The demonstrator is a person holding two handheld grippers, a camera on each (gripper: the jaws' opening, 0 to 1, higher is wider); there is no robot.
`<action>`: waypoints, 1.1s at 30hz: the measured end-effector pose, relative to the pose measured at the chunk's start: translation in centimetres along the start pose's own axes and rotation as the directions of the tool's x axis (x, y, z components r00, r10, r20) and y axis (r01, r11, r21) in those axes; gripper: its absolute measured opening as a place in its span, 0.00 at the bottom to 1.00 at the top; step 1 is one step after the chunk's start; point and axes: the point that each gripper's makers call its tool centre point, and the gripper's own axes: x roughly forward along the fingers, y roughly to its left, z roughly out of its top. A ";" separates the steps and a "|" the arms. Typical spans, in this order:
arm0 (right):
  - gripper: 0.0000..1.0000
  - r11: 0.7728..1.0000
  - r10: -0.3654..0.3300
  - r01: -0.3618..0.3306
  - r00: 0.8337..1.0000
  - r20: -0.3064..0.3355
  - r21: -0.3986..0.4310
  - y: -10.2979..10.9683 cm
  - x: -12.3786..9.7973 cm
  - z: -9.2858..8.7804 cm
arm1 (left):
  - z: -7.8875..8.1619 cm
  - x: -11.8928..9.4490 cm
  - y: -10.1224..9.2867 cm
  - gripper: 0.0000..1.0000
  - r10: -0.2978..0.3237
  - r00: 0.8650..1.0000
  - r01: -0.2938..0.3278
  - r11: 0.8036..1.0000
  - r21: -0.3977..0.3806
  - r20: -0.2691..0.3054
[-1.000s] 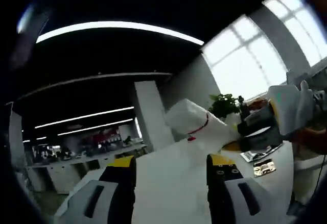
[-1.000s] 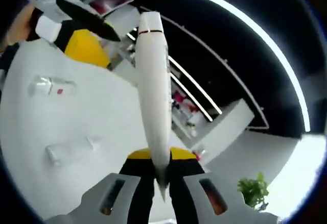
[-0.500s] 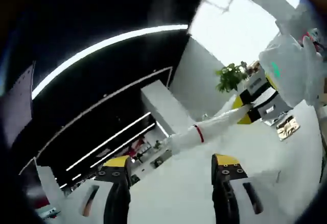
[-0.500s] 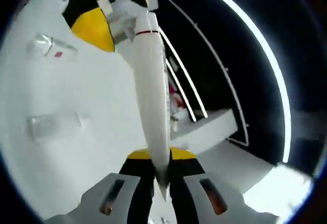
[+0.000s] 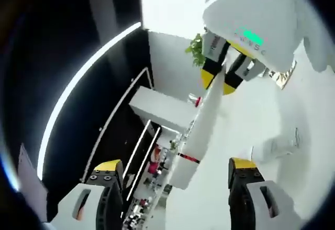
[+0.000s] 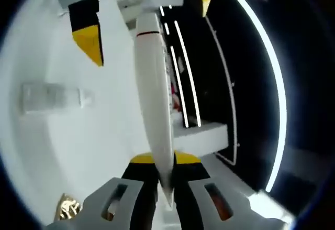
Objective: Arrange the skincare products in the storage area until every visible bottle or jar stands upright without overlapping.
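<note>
A long white tube with a thin red band near its cap end is held in the air. My right gripper is shut on its flat crimped end. In the left gripper view the tube runs from the right gripper down towards my own jaws. My left gripper is open, one jaw on each side of the cap end, with a gap to either side. In the right gripper view the left gripper straddles the tube's far end. A clear bottle lies flat on the white table.
The clear bottle lies to the right of the tube in the left gripper view. A small gold item rests on the table near my right gripper, and the gold item also sits beyond the right gripper. A potted plant stands behind.
My left gripper has come from beside the tube to its cap end, so its open jaws now flank it. The right gripper keeps hold of the tube. Both views have rolled.
</note>
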 end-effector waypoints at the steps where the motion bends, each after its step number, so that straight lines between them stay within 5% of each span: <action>1: 0.07 1.000 0.000 0.000 1.000 0.002 -0.016 -0.1 0.0 0.1 | 0.1 0.1 -0.2 0.89 -0.010 1.000 0.010 1.000 0.018 0.002; 2: 0.07 0.999 0.000 0.000 1.000 0.004 -0.032 -0.2 0.0 0.1 | 0.3 0.4 -0.6 0.88 -0.033 0.999 0.033 0.996 0.080 0.002; 5: 0.07 0.999 -0.001 0.001 1.000 0.010 -0.047 -0.1 -0.1 0.5 | 0.5 0.5 -0.6 0.80 -0.025 1.000 0.024 0.994 0.106 0.002; 6: 0.07 0.999 0.000 0.001 1.000 0.015 -0.047 -0.1 -0.1 0.6 | 1.2 1.1 -0.9 0.78 -0.036 0.999 0.032 0.983 0.182 0.019; 9: 0.07 0.999 0.005 -0.003 0.999 0.032 -0.047 0.1 -0.5 1.1 | 1.1 2.0 -1.2 0.67 -0.055 0.998 0.049 0.979 0.200 0.024; 11: 0.07 0.999 0.016 -0.015 0.999 0.034 -0.035 0.3 -0.7 1.3 | 0.9 1.8 -0.8 0.47 -0.019 1.000 0.012 0.965 0.263 0.024; 13: 0.07 1.000 0.013 -0.013 0.999 0.039 -0.003 0.3 -0.9 1.5 | 1.1 1.5 -0.2 0.41 0.043 0.998 -0.054 0.943 0.329 0.043; 18: 0.07 0.998 -0.011 0.013 0.999 0.040 -0.057 0.0 -1.4 2.1 | 0.5 1.5 -1.3 0.23 0.010 0.999 -0.022 0.946 0.324 0.038; 20: 0.07 0.999 -0.008 0.011 0.999 0.043 -0.051 0.0 -1.8 2.3 | 0.2 1.6 -1.2 0.23 0.039 0.999 -0.047 0.935 0.352 0.030; 25: 0.08 0.998 0.000 0.005 0.997 0.080 -0.057 0.3 -2.5 2.9 | -0.5 1.0 -0.9 0.21 0.033 0.999 -0.032 0.964 0.264 0.001; 33: 0.10 0.983 -0.026 0.057 0.984 0.176 -0.176 -0.3 -2.9 4.2 | -0.5 -0.2 -0.4 0.19 0.086 0.996 -0.083 0.967 0.241 0.000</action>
